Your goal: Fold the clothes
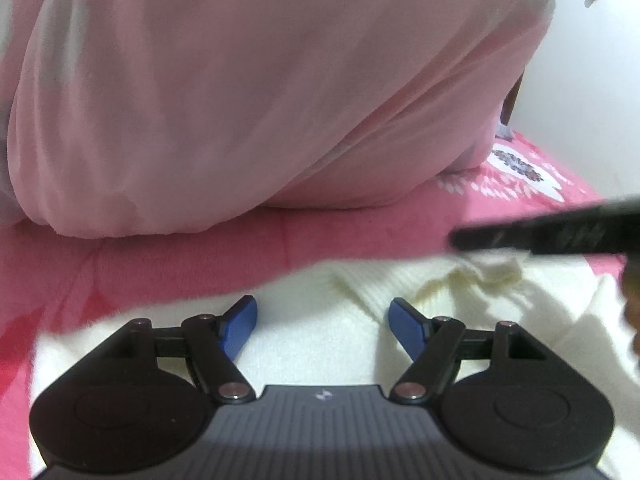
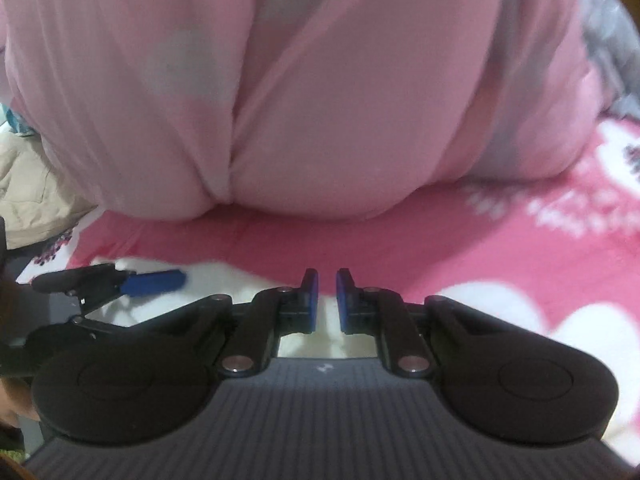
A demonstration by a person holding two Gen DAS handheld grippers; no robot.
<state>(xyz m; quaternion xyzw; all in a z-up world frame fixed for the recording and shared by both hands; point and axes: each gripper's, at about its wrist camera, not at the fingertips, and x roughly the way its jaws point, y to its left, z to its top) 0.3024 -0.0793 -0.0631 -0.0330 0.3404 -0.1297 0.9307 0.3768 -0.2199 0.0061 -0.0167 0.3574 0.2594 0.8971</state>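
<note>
We see no boxes or baskets in either view; everything lies on a bed covered by a bright pink blanket (image 1: 360,220) with white flower shapes. A big, pale pink duvet (image 1: 260,92) is heaped at the far side and fills the upper part of both views.

The garment to fold is a cream knitted sweater (image 1: 320,332). It lies flat on the blanket at the near edge, under both tools, with its ribbed part bunched a little toward the right in the left wrist view.

Our left gripper (image 1: 322,326) has its blue fingers (image 1: 240,326) spread wide apart. They hover just over the sweater with nothing between them, and we cannot tell whether the tips touch the knit.

Our right gripper (image 2: 327,300) has its blue fingers (image 2: 310,300) drawn nearly together, with only a narrow slit left. White knit shows below and behind that slit, but we cannot tell whether any cloth is pinched in it.

Both tools point away from us toward the duvet, held low and roughly level over the bed. In the right wrist view the left gripper sits just beside ours on the left, over the sweater's edge. In the left wrist view a blurred dark bar of the right gripper reaches in from the right, above the sweater's bunched part. A beige cloth (image 2: 32,196) lies at the far left.
</note>
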